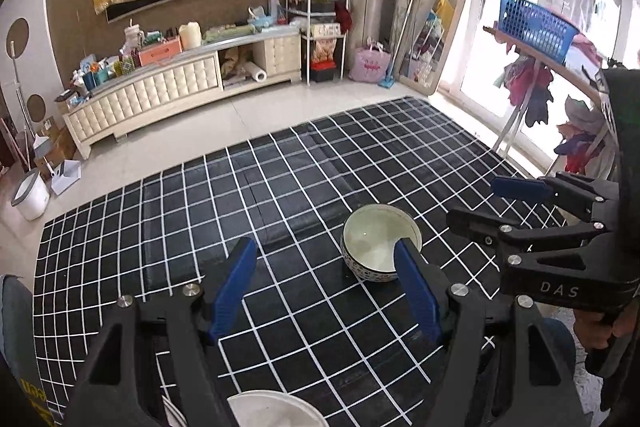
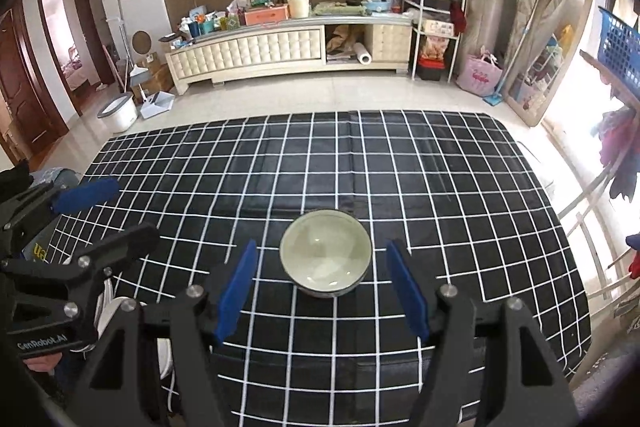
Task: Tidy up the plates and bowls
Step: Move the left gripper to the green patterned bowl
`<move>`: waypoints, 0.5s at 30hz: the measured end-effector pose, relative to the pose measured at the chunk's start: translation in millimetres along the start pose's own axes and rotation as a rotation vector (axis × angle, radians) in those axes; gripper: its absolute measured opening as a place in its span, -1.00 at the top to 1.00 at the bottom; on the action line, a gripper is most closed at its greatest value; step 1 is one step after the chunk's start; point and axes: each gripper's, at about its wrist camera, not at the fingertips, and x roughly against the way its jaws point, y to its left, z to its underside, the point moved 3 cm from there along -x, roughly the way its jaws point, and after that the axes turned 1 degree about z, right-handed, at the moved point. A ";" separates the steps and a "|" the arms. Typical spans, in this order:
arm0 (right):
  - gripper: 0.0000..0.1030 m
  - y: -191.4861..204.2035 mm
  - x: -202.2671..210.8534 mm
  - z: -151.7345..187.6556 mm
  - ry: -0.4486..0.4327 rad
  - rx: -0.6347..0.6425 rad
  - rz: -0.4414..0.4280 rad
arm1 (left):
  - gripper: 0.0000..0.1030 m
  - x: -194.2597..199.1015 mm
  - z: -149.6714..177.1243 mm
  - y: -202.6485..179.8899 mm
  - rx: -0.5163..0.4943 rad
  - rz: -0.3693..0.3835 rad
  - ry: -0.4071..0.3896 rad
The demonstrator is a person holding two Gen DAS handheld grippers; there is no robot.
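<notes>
A pale green bowl [image 1: 376, 239] [image 2: 326, 259] with a patterned outside stands upright on the black grid-patterned tablecloth [image 1: 280, 187] [image 2: 440, 187]. My right gripper [image 2: 320, 245] is open, and the bowl sits just ahead of its blue pads, centred between them. My left gripper [image 1: 324, 245] is open and holds nothing; the bowl is beside its right pad. A white plate [image 1: 272, 411] shows below the left gripper at the table's near edge, seen as white rims [image 2: 112, 307] in the right wrist view. Each view shows the other gripper [image 1: 474, 201] [image 2: 136, 206] alongside, open.
Beyond the table's far edge is tiled floor, with a cream TV cabinet [image 2: 256, 47] full of clutter. A white bucket [image 2: 118, 113] stands at the left. A blue basket [image 1: 536, 27] on a drying rack and a leaning mirror [image 2: 556, 39] are at the right.
</notes>
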 end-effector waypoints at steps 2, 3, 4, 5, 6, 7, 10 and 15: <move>-0.38 -5.0 -6.5 0.3 0.014 -0.002 0.000 | -0.34 -9.5 -2.3 -2.5 -0.004 0.004 0.018; -0.38 -7.8 -10.8 0.0 0.023 -0.004 -0.003 | -0.34 -15.1 -3.6 -4.2 -0.010 0.002 0.026; -0.38 -9.8 -13.9 0.4 0.030 -0.006 -0.004 | -0.34 -18.6 -3.7 -4.7 -0.015 0.000 0.032; -0.38 -12.4 -18.2 1.0 0.040 -0.010 -0.009 | -0.34 -23.0 -4.1 -5.9 -0.019 -0.001 0.039; -0.38 -15.5 -22.4 2.0 0.049 -0.015 -0.014 | -0.34 -28.1 -4.1 -7.5 -0.022 0.003 0.049; -0.38 -18.9 -24.6 2.5 0.055 -0.019 -0.018 | -0.34 -34.0 -4.1 -8.7 -0.026 0.010 0.062; -0.38 -26.1 -38.3 2.8 0.079 -0.032 -0.027 | -0.34 -49.7 -3.4 -8.9 -0.027 0.023 0.099; -0.38 -33.0 -58.8 7.3 0.123 -0.063 -0.040 | -0.34 -80.4 -2.0 -7.3 -0.021 0.034 0.159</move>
